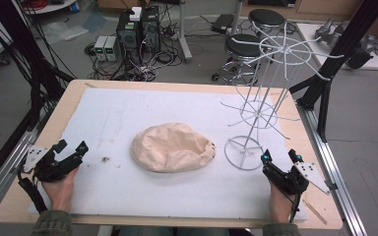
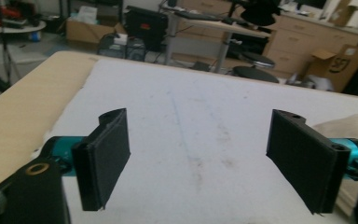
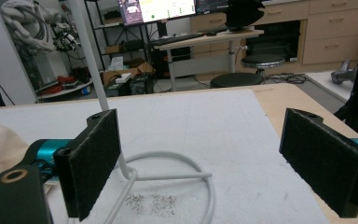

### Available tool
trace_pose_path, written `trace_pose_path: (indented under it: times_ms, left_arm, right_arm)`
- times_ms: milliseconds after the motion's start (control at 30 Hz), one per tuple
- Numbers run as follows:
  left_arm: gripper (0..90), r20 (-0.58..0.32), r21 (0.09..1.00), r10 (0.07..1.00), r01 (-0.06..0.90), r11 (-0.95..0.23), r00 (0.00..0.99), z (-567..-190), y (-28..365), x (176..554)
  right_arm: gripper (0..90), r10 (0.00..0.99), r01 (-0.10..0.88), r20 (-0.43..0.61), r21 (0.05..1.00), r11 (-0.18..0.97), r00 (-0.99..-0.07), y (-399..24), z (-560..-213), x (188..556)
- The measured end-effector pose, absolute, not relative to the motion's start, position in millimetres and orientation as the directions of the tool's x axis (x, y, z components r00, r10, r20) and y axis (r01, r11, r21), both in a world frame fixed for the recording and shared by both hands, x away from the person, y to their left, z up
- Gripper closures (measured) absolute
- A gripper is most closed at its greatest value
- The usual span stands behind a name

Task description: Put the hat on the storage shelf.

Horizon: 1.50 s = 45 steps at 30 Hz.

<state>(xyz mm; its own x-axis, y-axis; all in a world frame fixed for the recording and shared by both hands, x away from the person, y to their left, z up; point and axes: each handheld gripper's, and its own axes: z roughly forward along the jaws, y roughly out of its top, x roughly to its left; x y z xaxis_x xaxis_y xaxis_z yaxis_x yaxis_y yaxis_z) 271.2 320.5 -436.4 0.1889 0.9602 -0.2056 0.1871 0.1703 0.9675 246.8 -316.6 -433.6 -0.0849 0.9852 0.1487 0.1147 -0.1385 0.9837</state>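
High view: beige cap crumpled, brim right; left claw, right claw released.

Grey floor seen beyond table's far edge. Computer towers with tangled cables placed at 11 o'clock of table. Two black round stools set at 1 o'clock. Black frame posts mounted at 3 o'clock. Wooden cabinets with drawers lined along back wall; desk with monitor placed before them. Cardboard boxes stacked near cabinets.
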Motion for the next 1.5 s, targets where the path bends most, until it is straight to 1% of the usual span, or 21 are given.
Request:
trace_pose_path:
  times_ms: [167,200,233,400,500,733,933,1100,1200,1500]
  left_arm:
    - [23.9,-0.197,0.971,0.949,0.183,0.154,0.246,-425.0,313.3,277.8]
    - [20.9,-0.196,0.971,0.948,0.188,0.151,0.251,-422.8,311.7,279.9]
    - [20.2,-0.194,0.970,0.947,0.196,0.146,0.255,-420.5,309.5,282.8]
    - [20.5,-0.173,0.973,0.936,0.204,0.113,0.307,-412.0,298.6,288.4]
    - [20.6,-0.129,0.976,0.923,0.209,0.054,0.364,-403.9,287.8,292.8]
    - [20.7,-0.024,0.977,0.887,0.199,-0.078,0.462,-380.9,262.1,304.4]
    - [20.8,-0.039,0.974,0.838,0.207,-0.090,0.545,-367.3,244.3,314.8]
    - [21.5,-0.028,0.968,0.811,0.220,-0.125,0.584,-363.4,232.7,320.8]
    - [23.4,-0.024,0.965,0.798,0.223,-0.140,0.602,-363.7,228.0,323.3]
    - [23.7,-0.033,0.949,0.731,0.251,-0.191,0.682,-372.0,211.5,330.8]
  right_arm:
    - [11.2,0.986,0.119,0.144,0.984,-0.133,-0.087,-315.7,-433.6,246.4]
    - [10.4,0.987,0.115,0.141,0.985,-0.132,-0.081,-315.8,-433.4,246.0]
    - [10.4,0.986,0.113,0.143,0.985,-0.134,-0.081,-316.2,-433.4,246.1]
    - [10.4,0.986,0.119,0.148,0.983,-0.138,-0.077,-317.0,-433.8,246.0]
    - [10.4,0.986,0.118,0.148,0.983,-0.139,-0.078,-316.6,-433.9,246.2]
    - [10.4,0.986,0.119,0.147,0.983,-0.137,-0.078,-316.1,-433.7,245.9]
    - [10.4,0.983,0.120,0.157,0.982,-0.145,-0.094,-316.3,-433.8,246.2]
    - [10.4,0.983,0.119,0.153,0.983,-0.140,-0.103,-316.0,-434.0,247.2]
    - [10.4,0.982,0.121,0.158,0.982,-0.145,-0.102,-316.4,-433.8,246.8]
    - [10.3,0.978,0.120,0.167,0.981,-0.152,-0.125,-317.3,-433.3,247.3]
